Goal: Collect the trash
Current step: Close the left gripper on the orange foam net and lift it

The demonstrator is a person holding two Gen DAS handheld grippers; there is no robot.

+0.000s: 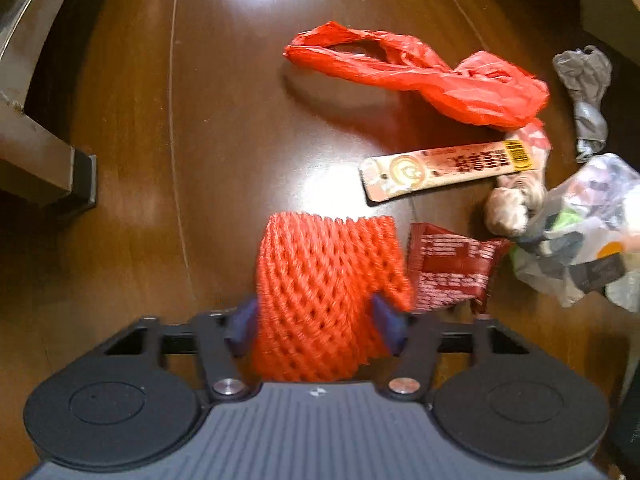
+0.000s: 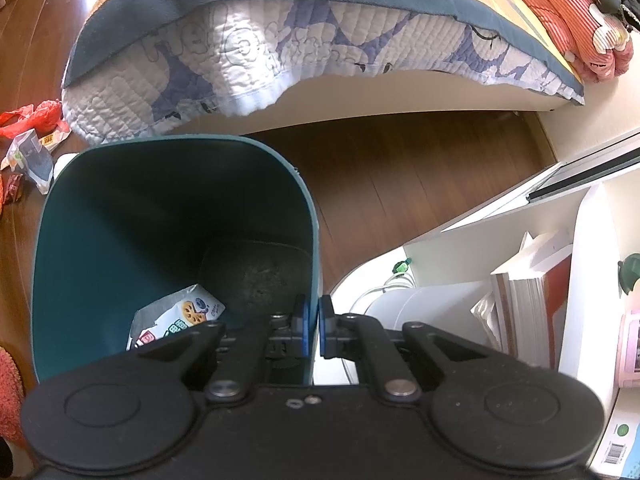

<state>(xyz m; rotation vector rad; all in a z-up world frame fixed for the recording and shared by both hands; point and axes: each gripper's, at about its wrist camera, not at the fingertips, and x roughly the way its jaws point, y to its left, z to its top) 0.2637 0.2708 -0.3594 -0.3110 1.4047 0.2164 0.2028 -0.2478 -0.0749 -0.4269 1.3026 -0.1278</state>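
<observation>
Over floor, left claw (image 1: 316, 320) pinching foam net (image 1: 324, 288)

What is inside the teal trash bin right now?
One printed snack wrapper lies on the dark bottom of the teal trash bin. The right hand-held gripper, clamped on the rim, hides the bin's near floor.

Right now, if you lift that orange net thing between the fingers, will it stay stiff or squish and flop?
Probably squish. The orange foam net is an open mesh sleeve, and it already narrows where the left gripper's fingers press its sides. It looks very light, so it should lift easily. Its free end will likely sag a little, though less than the thin red plastic bag.
</observation>
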